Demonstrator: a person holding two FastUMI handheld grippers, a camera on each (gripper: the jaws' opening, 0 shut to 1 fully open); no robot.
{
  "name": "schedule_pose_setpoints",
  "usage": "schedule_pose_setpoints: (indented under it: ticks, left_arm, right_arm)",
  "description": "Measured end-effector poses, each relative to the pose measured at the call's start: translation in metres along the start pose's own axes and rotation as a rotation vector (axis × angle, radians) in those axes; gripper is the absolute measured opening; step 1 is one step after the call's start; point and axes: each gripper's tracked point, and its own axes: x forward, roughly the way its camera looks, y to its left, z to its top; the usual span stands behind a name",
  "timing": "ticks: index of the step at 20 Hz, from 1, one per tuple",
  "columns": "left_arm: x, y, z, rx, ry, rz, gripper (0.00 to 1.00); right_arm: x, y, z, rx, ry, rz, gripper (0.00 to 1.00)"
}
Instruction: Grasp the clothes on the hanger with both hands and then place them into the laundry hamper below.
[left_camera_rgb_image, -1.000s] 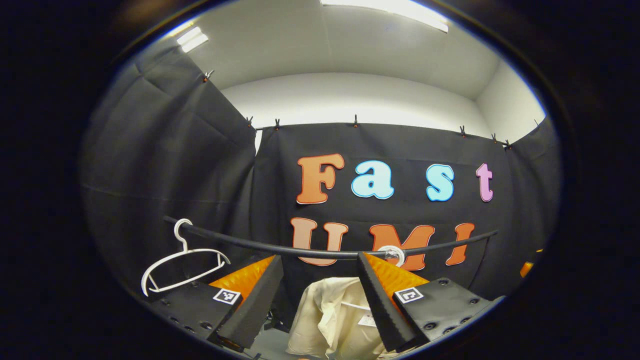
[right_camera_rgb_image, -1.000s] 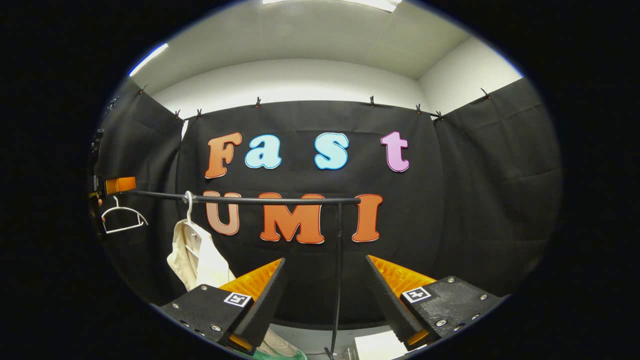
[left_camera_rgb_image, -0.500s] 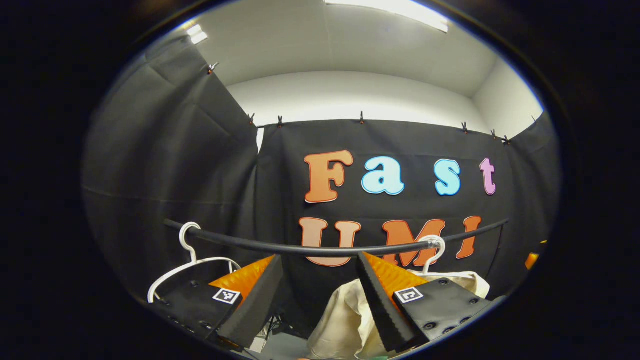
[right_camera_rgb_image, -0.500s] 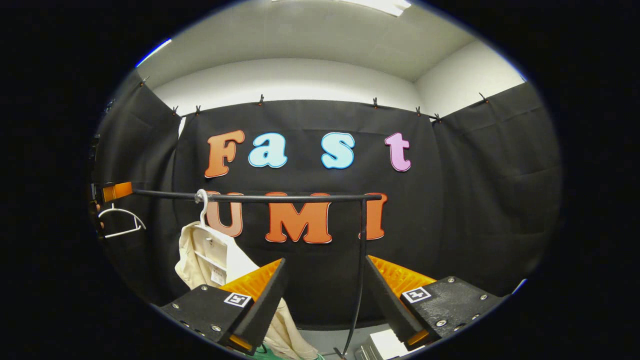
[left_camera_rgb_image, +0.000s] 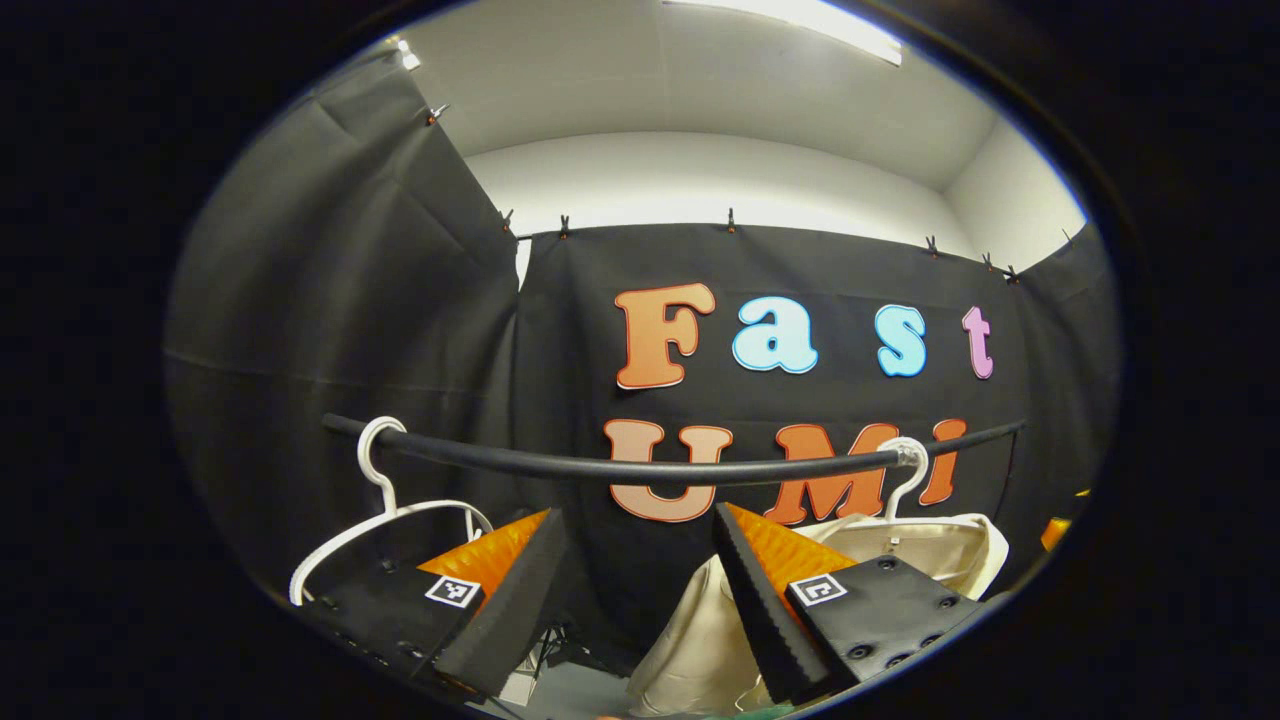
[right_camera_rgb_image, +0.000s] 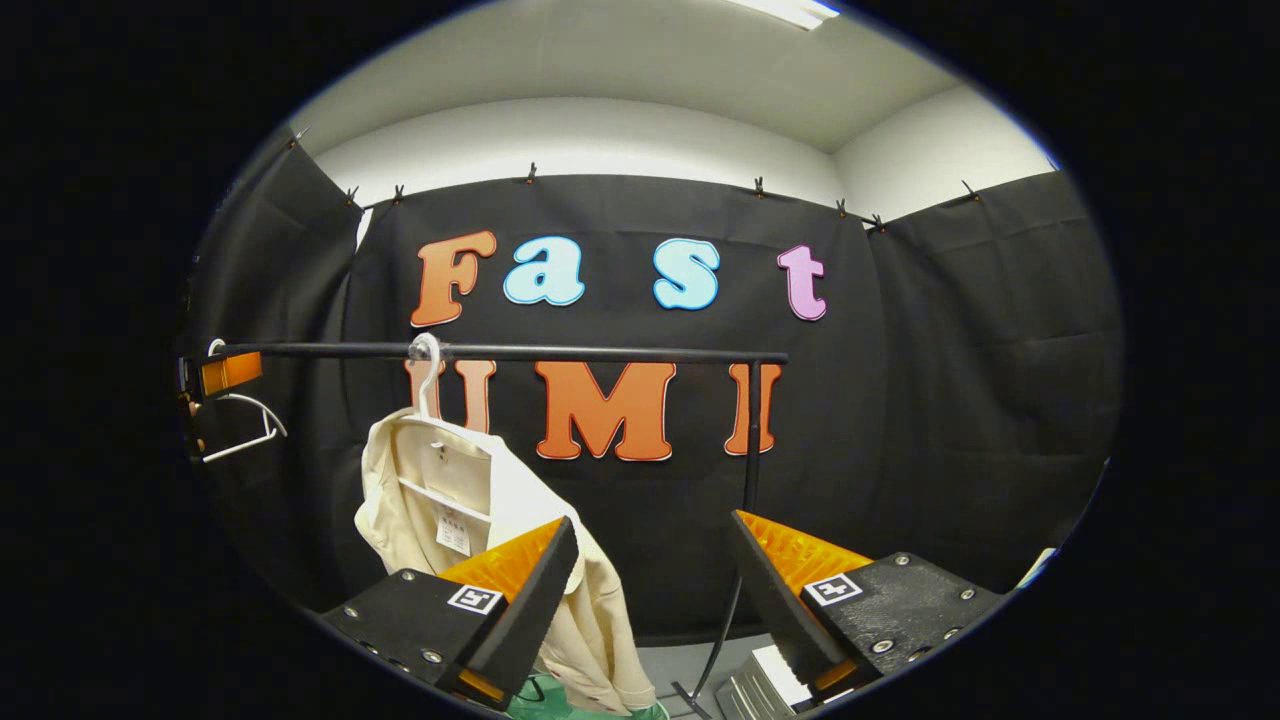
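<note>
**Both grippers short of the hanging shirt**

In the left gripper view, an empty white wire hanger (left_camera_rgb_image: 385, 520) hung beyond the left gripper's (left_camera_rgb_image: 632, 590) parted, empty fingers; the cream cotton shirt (left_camera_rgb_image: 920, 555) hung past the right finger, its long axis dropping from the black horizontal rail (left_camera_rgb_image: 620, 467). In the right gripper view, the right gripper (right_camera_rgb_image: 650, 590) was likewise spread and empty, the shirt beyond its left finger. It looked nearer. Open room lay between. A green laundry hamper's rim (right_camera_rgb_image: 560, 708) peeked below.

Bright ceiling light strips (left_camera_rgb_image: 790, 18) overhead, glare on white wall, dim black cloth, sharp focus, strong fisheye bending at edges
</note>
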Motion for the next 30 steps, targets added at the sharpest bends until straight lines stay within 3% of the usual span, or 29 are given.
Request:
schedule_pose_setpoints:
  ticks: [10,15,20,22,30]
  left_arm:
    - [0.001,-0.047,-0.074,0.003,0.101,-0.092,0.93]
    - [0.004,-0.075,-0.118,0.009,0.164,-0.151,0.96]
    - [0.016,-0.097,-0.156,0.026,0.210,-0.194,0.93]
    - [0.022,-0.104,-0.169,0.031,0.226,-0.201,1.00]
    - [0.049,-0.125,-0.217,0.051,0.301,-0.248,0.97]
  right_arm:
    - [0.003,0.060,-0.040,0.039,0.048,0.076,0.94]
    - [0.013,0.087,-0.068,0.055,0.098,0.109,0.93]
    - [0.019,0.106,-0.092,0.067,0.139,0.128,0.82]
    - [0.024,0.113,-0.097,0.082,0.144,0.123,0.80]
    - [0.043,0.122,-0.127,0.111,0.209,0.121,0.64]
